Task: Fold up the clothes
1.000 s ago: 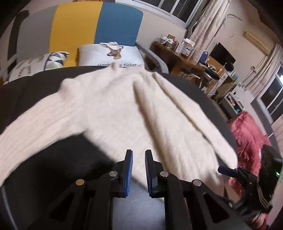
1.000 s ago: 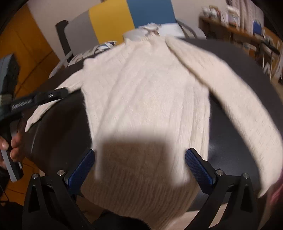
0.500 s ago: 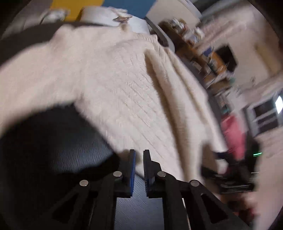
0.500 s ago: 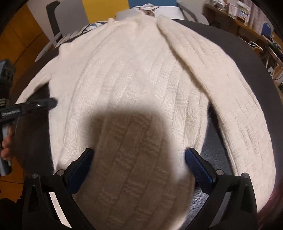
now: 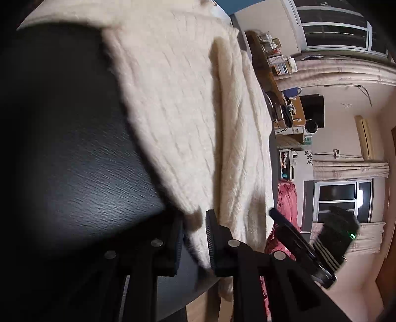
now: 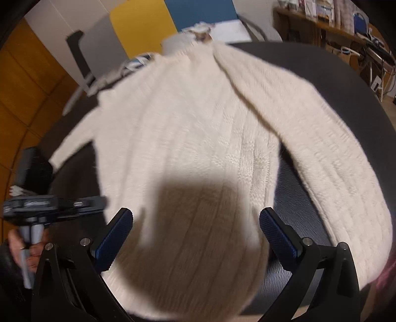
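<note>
A cream knit sweater (image 6: 198, 138) lies flat on the black table (image 6: 309, 69), collar far, hem near, with the right sleeve folded down along its side. My left gripper (image 5: 194, 237) is low at the hem's left corner. Its jaws are opening, and the sweater (image 5: 188, 104) edge lies loosely between them. In the right wrist view that left gripper (image 6: 81, 204) shows at the sweater's left edge, held by a hand (image 6: 17, 245). My right gripper (image 6: 195, 223) hovers wide open above the middle of the hem and casts a shadow on it.
A sofa with grey, yellow and blue panels (image 6: 138, 22) and a white pillow (image 6: 222, 27) stands behind the table. A cluttered wooden desk (image 5: 272, 62) and a red blanket (image 5: 287, 198) lie off the table's right side. The table edge (image 5: 185, 299) is close below the hem.
My left gripper sank and rolled, ending at the hem's left corner with its jaws a little wider. My right gripper shifted over the hem and stayed wide open.
</note>
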A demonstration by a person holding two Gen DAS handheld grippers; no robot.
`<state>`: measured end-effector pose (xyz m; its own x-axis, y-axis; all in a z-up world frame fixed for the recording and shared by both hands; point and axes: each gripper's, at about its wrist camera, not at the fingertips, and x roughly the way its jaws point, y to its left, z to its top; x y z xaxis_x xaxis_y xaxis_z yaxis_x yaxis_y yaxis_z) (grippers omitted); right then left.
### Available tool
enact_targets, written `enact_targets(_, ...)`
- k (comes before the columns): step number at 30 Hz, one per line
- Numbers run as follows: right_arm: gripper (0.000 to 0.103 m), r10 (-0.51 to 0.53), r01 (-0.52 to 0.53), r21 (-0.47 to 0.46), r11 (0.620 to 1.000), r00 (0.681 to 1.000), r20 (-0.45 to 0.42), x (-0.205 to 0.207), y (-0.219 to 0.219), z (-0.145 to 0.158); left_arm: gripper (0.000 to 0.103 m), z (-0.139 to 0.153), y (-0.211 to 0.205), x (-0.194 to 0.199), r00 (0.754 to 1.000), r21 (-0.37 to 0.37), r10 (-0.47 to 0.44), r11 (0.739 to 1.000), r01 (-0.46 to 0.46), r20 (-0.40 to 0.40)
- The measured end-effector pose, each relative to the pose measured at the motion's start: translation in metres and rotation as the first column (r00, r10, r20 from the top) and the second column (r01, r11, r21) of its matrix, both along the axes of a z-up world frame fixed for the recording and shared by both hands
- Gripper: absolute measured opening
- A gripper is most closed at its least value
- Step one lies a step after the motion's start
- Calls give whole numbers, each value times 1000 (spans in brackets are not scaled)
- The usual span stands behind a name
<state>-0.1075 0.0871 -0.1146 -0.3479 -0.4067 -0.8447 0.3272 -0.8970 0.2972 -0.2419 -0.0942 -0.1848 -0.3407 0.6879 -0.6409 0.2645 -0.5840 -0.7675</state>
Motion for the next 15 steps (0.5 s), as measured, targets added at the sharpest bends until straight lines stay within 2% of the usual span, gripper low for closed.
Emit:
enact_targets(2,103,26,-27,-8,1000,999,-35,11,1,11,13,-3,2,-4,1000,-2,22,1000,-22,5)
enact_targets(3,103,42,-43,-10,999,998,-49,13,-1,15,6,-4,2,-4,1000,-18,31,999,-30,4)
enact_targets(5,103,72,-72,-7,997,995,-71,16,-7,19,4,-3,5,-10,999,-76,29,997,-31,-27)
enact_targets(6,103,83,-81,25,996,993,-83,15,-13,17,4,2,5,-10,998,-114,23,993,-29,-51)
enact_targets(9,103,135,-115,192,975,986,-96,8,-36,4,4,27,-11,-1,991,-190,8,981,-34,-133)
enact_targets(11,103,141,-118,352,929,989,-39,-3,-45,-21,4,39,-29,6,986,-254,-27,967,-17,-167)
enact_targets(12,103,124,-111,344,932,992,-16,-8,-43,-29,4,40,-36,6,985,-283,-46,959,-3,-165)
enact_targets(13,103,97,-94,286,954,995,3,-13,-35,-31,3,36,-44,6,988,-306,-63,952,17,-142)
enact_targets(15,103,67,-71,237,969,997,27,-17,-26,-35,0,25,-56,8,994,-369,-34,930,-8,-106)
